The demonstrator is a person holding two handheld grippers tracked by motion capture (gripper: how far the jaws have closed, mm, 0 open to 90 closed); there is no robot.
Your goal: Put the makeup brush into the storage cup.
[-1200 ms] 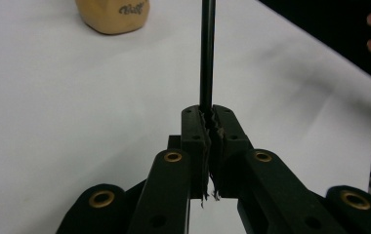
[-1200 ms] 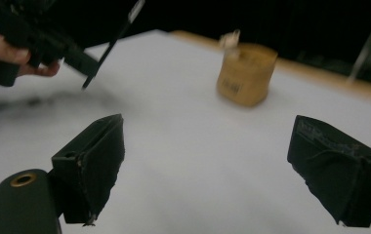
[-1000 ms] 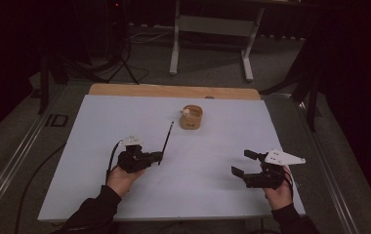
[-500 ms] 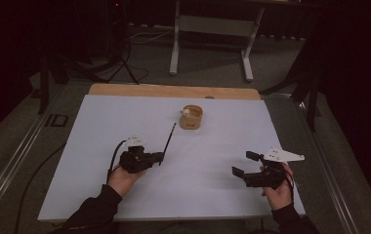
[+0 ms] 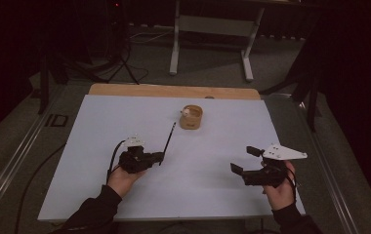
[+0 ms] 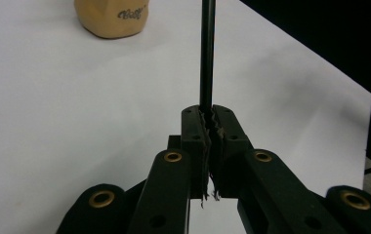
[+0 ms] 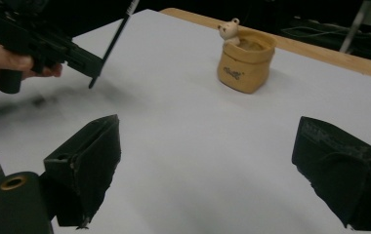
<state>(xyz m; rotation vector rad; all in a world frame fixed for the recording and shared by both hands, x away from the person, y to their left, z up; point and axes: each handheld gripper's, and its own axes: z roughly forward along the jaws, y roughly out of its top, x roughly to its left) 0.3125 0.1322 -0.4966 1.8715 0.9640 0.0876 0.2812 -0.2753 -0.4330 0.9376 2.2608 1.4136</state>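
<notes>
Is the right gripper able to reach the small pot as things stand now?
Probably yes. The right gripper is open and holds nothing, and only bare white table lies between it and the pot.

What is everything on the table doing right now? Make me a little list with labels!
left gripper: shut on a thin black stick
black stick: tip points toward the pot
pot: tan, upright, far middle of the table, apart from both grippers
little bear: peeks over the pot's rim
right gripper: open, holding nothing
table: white top, wooden strip at the far edge
</notes>
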